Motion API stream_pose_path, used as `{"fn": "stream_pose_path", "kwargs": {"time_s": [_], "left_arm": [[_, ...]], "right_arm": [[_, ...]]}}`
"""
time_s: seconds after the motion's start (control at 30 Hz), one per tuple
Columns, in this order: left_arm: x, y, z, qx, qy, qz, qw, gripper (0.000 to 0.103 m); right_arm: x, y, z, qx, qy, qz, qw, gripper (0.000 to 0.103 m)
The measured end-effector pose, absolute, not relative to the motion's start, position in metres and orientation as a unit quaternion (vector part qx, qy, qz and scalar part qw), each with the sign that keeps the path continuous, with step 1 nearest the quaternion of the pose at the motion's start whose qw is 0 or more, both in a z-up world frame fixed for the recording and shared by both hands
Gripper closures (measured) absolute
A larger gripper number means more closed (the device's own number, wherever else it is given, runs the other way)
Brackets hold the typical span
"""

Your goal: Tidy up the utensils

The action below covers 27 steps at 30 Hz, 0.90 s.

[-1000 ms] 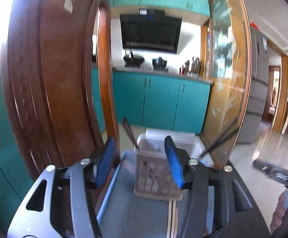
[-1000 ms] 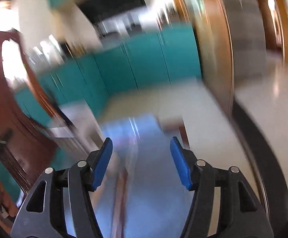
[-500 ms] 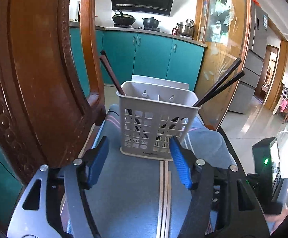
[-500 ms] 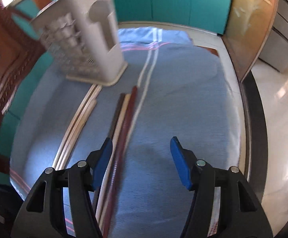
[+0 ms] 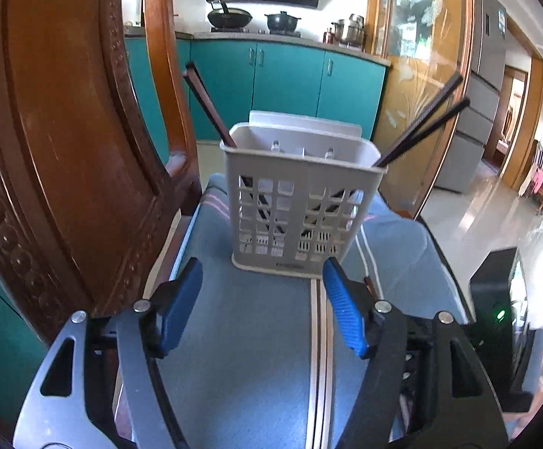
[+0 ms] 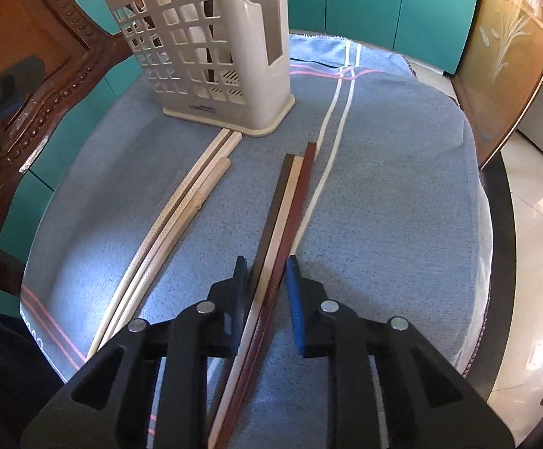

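Note:
A beige slotted utensil holder [image 5: 301, 202] stands on the blue cloth [image 5: 249, 351]; it also shows in the right wrist view [image 6: 215, 48]. Dark chopsticks [image 5: 421, 127] and a brown one [image 5: 206, 106] lean out of it. My left gripper [image 5: 262, 307] is open and empty, just in front of the holder. My right gripper [image 6: 267, 299] is low over the cloth, its jaws narrowed around three chopsticks lying side by side: black [image 6: 273, 209], cream [image 6: 284, 209] and dark red [image 6: 297, 205]. The pads have small gaps to them. Several pale chopsticks [image 6: 181, 202] lie to the left.
A carved wooden chair back [image 5: 66, 142] rises close on the left of the cloth. Teal kitchen cabinets [image 5: 286, 75] and a glass door [image 5: 421, 56] stand behind. The cloth-covered surface drops off at its right edge [image 6: 481, 224] to a shiny floor.
My right gripper has dropped down to the three chopsticks and its jaws have narrowed around them. My left gripper has come slightly closer to the holder and stayed open.

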<state>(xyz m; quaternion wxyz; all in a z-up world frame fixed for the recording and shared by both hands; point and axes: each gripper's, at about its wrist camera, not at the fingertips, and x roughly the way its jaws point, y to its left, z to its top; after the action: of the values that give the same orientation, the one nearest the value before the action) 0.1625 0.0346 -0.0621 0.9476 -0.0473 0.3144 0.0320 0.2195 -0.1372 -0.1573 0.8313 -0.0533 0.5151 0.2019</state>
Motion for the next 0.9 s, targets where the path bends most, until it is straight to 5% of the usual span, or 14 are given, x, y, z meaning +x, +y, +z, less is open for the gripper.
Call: {"fn": "stream_pose_path", "kwargs": {"time_s": [0.13, 0.27, 0.63, 0.9], "left_arm": [[0.163, 0.031, -0.072, -0.035, 0.337, 0.034, 0.94, 0.035], [0.167, 0.03, -0.086, -0.031, 0.368, 0.033, 0.929, 0.034], [0.172, 0.009, -0.114, 0.001, 0.422, 0.016, 0.906, 0.031], [0.17, -0.006, -0.124, 0.031, 0.432, 0.005, 0.901, 0.031]], "right_arm": [[0.227, -0.157, -0.152, -0.035, 0.512, 0.19, 0.837, 0.096], [0.233, -0.17, -0.152, -0.031, 0.514, 0.168, 0.841, 0.098], [0.239, -0.179, -0.156, -0.018, 0.519, 0.147, 0.842, 0.089], [0.235, -0.171, -0.155, -0.01, 0.519, 0.182, 0.835, 0.096]]}}
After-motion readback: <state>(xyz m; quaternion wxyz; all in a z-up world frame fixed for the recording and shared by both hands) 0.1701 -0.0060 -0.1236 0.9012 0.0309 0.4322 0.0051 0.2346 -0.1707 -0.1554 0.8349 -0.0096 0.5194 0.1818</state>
